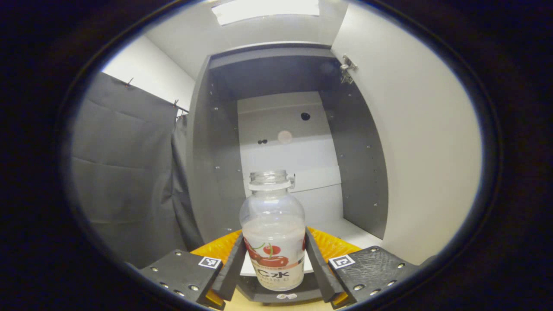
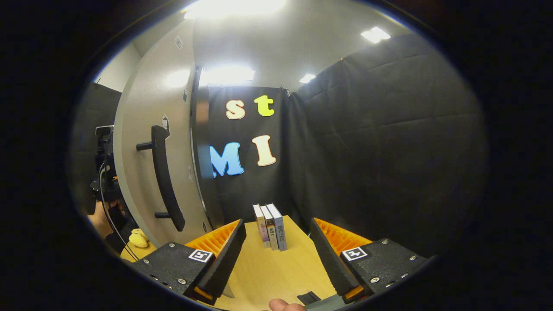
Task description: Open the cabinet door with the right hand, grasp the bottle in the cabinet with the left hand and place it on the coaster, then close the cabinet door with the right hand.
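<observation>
**One bottle gripped, door wide open**

The left gripper (image 1: 273, 265) was clamped on the upright, uncapped juice bottle (image 1: 272, 233) at the cabinet (image 1: 224, 142) mouth, its long axis vertical between the fingers. The right gripper (image 2: 276, 255), jaws apart and empty, hovered over the wooden table (image 2: 276, 268), the door handle (image 2: 164, 181) near to its left.

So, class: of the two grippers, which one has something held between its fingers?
The left gripper: the bottle sits clamped between its fingers. The right gripper stands open over bare table.

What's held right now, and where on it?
Left gripper clamps the bottle at its labelled lower body. Right gripper is open, holding nothing.
</observation>
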{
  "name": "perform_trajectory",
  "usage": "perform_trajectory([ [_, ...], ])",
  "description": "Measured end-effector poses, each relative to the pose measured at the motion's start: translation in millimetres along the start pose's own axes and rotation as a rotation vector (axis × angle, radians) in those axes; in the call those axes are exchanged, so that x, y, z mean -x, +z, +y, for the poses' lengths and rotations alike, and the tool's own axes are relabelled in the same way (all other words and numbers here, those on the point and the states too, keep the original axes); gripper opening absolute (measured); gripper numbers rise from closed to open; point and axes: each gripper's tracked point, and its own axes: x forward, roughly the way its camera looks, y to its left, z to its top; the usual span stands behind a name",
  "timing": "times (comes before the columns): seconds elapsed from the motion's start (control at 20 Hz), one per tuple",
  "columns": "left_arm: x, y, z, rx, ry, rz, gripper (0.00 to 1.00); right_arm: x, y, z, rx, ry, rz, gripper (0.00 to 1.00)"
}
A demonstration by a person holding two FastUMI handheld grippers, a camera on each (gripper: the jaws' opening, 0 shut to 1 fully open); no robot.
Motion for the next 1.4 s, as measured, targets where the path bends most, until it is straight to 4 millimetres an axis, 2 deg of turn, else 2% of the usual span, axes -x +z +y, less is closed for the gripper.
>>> perform_trajectory([
  [0.1,23.5,-2.8,7.6,-0.006,0.025,0.006,0.73,-6.9,-9.6,-2.7,0.010,0.020,0.025,0.93],
  [0.2,46.8,-3.1,13.9,-0.002,0.047,0.006,0.73,-4.1,-15.2,-2.9,0.008,0.058,0.041,0.93],
  [0.45,112.2,-25.0,25.9,0.028,0.149,0.027,0.73,-10.5,-30.0,-0.6,-0.029,0.138,0.089,0.93],
  [0.6,140.2,-38.3,31.2,0.030,0.195,0.040,0.73,-9.4,-37.6,0.0,-0.024,0.182,0.112,0.93],
  [0.7,149.4,-46.8,34.8,0.032,0.230,0.044,0.73,-7.7,-44.2,-2.7,0.004,0.202,0.125,0.93],
  [0.85,174.2,-76.8,42.5,0.028,0.280,0.062,0.73,-6.2,-61.2,-6.3,0.048,0.217,0.154,0.93],
  [1.0,185.8,-122.1,41.6,0.031,0.308,0.103,0.77,-13.8,-83.8,-4.5,0.084,0.217,0.198,0.93],
  [1.15,199.4,-163.3,32.5,-0.006,0.311,0.106,0.74,-24.0,-99.6,3.5,0.097,0.198,0.215,0.93],
  [1.35,215.6,-204.1,27.2,-0.032,0.324,0.082,0.74,-38.3,-123.6,16.2,0.154,0.208,0.238,0.93],
  [1.4,220.3,-211.3,29.4,-0.027,0.326,0.072,0.74,-43.3,-136.9,16.0,0.185,0.209,0.264,0.93],
])
